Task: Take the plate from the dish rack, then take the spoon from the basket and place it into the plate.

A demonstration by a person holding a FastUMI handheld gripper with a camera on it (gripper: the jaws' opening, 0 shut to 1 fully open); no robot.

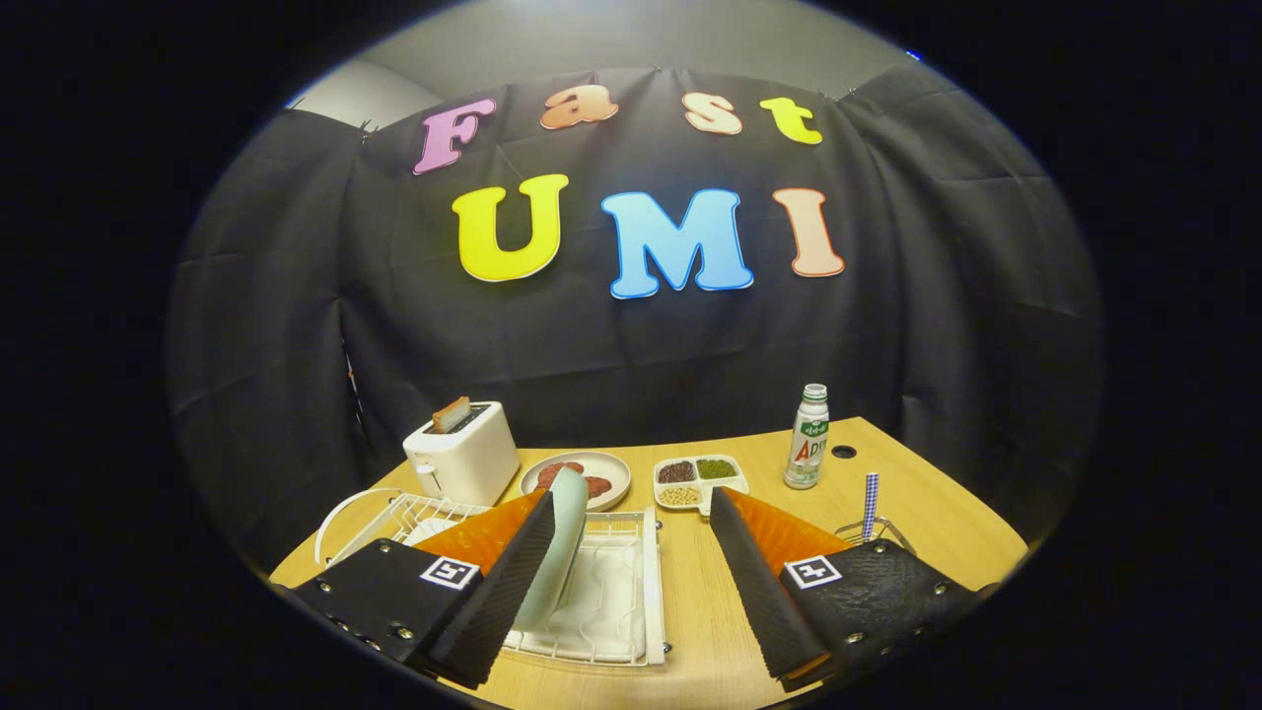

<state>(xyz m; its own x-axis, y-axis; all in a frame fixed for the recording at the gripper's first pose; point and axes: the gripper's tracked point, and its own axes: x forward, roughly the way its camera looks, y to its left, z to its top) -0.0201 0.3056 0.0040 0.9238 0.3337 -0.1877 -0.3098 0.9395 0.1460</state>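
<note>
Gripper (631, 532): two broad, wedge-shaped fingers (493, 592), wide apart, inner faces ribbed and textured. Each finger carries a square white marker with a black pattern on its upper face. Outer mounting plates are dark, fastened by small round screws along their edges.

Black cloth wall (631, 335) hung creased right behind the light wooden table (937, 513), with pale grey wall (631, 39) showing above it.

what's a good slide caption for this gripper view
Open gripper approaches the pale plate standing upright in the white dish rack, plate beside one finger.
</note>
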